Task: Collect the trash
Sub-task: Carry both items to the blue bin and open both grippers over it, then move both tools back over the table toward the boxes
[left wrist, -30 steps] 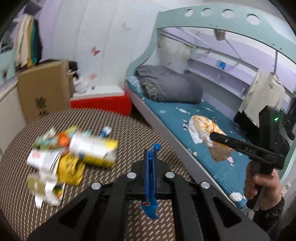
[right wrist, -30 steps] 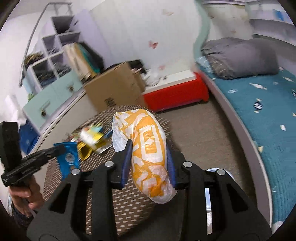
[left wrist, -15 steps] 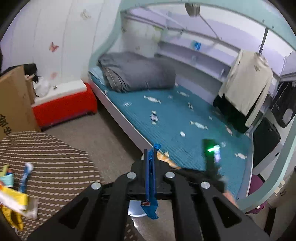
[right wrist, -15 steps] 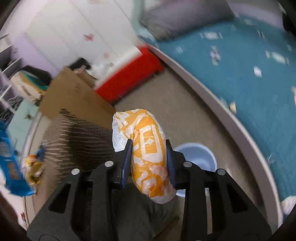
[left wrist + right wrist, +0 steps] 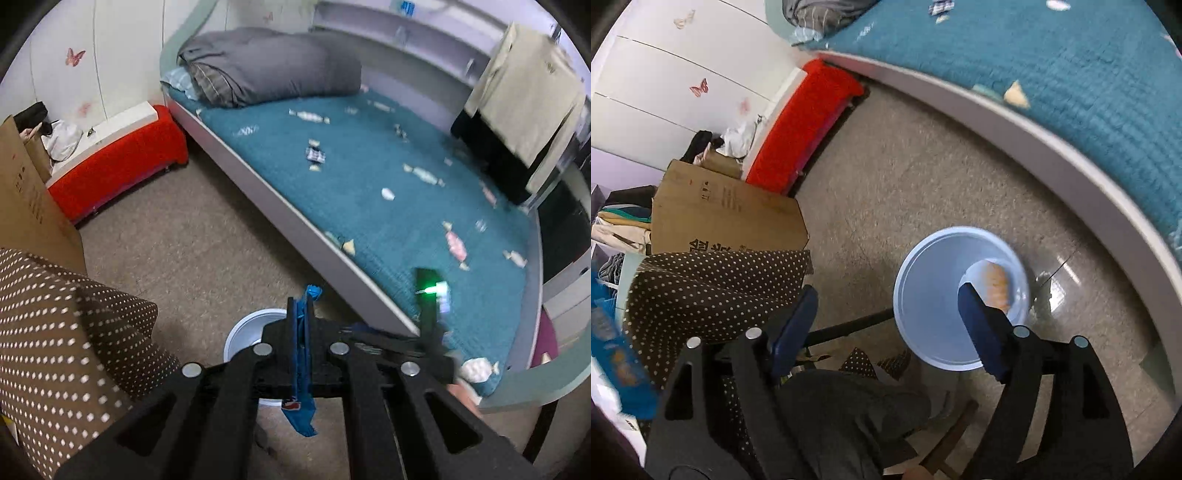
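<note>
— Trash first: where is it at this moment?

— Orange and white plastic bag [image 5: 996, 286] is inside the pale blue bin [image 5: 923, 295], low against the inner wall on the side toward the bed. It looks blurred, and one blue pad of the right gripper [image 5: 886, 314] covers its lower edge in the right wrist view.

— So the right tongs do not hold it?

— No. Its jaws are opening and already stand wide — one pad is above the dotted cloth [image 5: 713, 280], the other is above the mouth of the bin. Nothing is between them, only the floor [image 5: 905, 166] and the rim of the bin show in the gap.

— And the left tongs?

— The left gripper [image 5: 303, 332] is closed tight on a blue wrapper [image 5: 302, 369]. The wrapper stands on its edge between the pads; its top comes out above the fingertips and its lower end, with a small red mark, hangs below them. In the left wrist view the rim of the bin shows just behind these fingers.

— What is around the bin?

— It stands on the speckled floor, near the white side of the bed [image 5: 1052, 155], which has a teal cover with small sweet-shaped prints. A grey folded blanket [image 5: 273, 66] lies at the far end of the bed. A red bench [image 5: 118, 158] stands by the wall and a cardboard box [image 5: 727, 218] is beside it. At the bottom of the right wrist view the person's knee in grey trousers [image 5: 849, 417] is seen.
</note>
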{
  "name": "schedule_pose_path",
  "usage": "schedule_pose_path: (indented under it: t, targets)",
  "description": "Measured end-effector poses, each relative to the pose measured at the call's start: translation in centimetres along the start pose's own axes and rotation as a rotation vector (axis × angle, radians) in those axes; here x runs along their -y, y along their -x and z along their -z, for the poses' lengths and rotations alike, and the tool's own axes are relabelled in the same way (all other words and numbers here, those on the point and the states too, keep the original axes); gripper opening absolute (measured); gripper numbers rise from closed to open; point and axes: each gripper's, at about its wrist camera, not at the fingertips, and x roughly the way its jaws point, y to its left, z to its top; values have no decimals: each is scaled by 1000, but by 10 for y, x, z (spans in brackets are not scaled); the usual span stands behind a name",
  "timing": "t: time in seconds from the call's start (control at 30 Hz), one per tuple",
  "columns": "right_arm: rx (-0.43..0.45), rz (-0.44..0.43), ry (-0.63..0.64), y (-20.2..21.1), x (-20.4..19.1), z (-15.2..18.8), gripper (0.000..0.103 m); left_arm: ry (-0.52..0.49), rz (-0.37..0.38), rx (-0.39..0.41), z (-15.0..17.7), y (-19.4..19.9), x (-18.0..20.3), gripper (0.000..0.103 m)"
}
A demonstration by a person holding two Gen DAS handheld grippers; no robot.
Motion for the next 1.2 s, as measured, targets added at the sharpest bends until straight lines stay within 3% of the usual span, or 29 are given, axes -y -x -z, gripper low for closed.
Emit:
schedule_pose_path:
  t: [0.27, 0.33, 0.37, 0.4, 0.63, 0.9, 1.2]
  targets:
    - [102, -30, 27, 53, -9, 0, 91, -2, -46, -145, -8, -61, -1, 9]
    - [126, -37, 35, 65, -15, 2, 94, 6, -74, -178, -9, -69, -3, 47]
    - [134, -39, 35, 69, -16, 3, 95, 6, -98, -174, -9, -70, -4, 78]
    - [144, -39, 34, 72, -17, 3, 96, 2, -143, -151, -9, -67, -4, 85]
    - [189, 36, 41, 91, -33, 17, 97, 20, -227, -102, 4, -34, -13, 87]
    - [284, 51, 121, 138, -85, 38, 97, 40, -249, 106, 31, 58, -11, 90]
    - [362, 44, 254, 183, -160, 70, 97, 67, -331, 310, 65, 152, -21, 94]
